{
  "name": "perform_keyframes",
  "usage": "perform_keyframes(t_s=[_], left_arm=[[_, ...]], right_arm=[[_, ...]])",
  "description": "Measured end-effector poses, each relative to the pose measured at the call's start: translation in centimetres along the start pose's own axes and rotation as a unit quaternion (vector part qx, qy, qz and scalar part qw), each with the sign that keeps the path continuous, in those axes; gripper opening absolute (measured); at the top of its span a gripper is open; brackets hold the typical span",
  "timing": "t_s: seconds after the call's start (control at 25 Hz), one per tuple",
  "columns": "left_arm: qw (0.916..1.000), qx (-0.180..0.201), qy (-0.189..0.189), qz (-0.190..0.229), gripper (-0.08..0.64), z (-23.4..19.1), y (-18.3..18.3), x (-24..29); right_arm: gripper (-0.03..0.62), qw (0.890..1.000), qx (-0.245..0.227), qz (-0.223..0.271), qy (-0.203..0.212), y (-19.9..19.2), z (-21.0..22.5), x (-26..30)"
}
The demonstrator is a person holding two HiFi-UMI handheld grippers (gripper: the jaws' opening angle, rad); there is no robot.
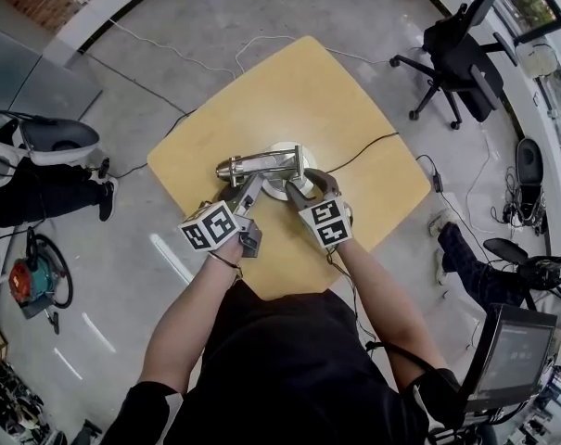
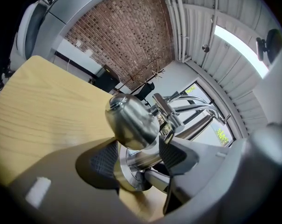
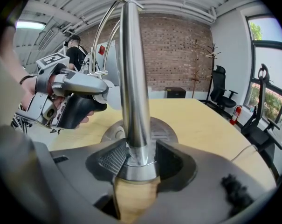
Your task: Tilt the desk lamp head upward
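Clamping the left gripper (image 2: 137, 157) on the desk lamp head (image 2: 131, 120), we hold the right gripper (image 3: 135, 161) tight around its upright stem (image 3: 134, 87) at the middle of the wooden table (image 1: 308, 91).

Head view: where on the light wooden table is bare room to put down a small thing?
The far half of the light wooden table, beyond the silver metal desk lamp, is bare. The middle is crowded: left gripper and right gripper both clamp the lamp; a black cable crosses the right side.
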State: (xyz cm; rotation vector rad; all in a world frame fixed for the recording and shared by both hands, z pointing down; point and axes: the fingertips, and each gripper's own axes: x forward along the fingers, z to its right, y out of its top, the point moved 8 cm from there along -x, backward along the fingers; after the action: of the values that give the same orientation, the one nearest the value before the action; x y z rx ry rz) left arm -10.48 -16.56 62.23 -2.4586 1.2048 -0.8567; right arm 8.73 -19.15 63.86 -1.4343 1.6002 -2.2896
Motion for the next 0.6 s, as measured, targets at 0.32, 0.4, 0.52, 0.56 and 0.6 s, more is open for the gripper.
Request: perform_keyframes(t_s=[0.32,0.4,0.52,0.56,0.6], left_arm=[[0.9976,0.058,0.034,0.017,0.252,0.6,1.4,-2.0],[0.9959,0.078,0.041,0.019,0.252,0.8,2.0,-2.6],[0.9919,0.109,0.056,0.034,0.252,1.2,3.1,-3.8],[0.9900,0.120,0.062,0.041,0.252,1.4,3.4,-4.2],[0.9879,0.132,0.066,0.047,0.252,1.7,3.7,-4.6]], right_arm=[[0.206,1.000,0.004,0.003,-0.003,-0.2,0.2,-0.3],[0.206,1.000,0.005,0.003,-0.004,-0.1,0.1,-0.4],[0.206,1.000,0.005,0.001,-0.003,0.1,0.1,-0.2],[0.207,1.000,0.004,0.001,-0.002,0.1,0.1,-0.2],[0.206,1.000,0.003,0.000,-0.001,0.1,0.2,-0.3]])
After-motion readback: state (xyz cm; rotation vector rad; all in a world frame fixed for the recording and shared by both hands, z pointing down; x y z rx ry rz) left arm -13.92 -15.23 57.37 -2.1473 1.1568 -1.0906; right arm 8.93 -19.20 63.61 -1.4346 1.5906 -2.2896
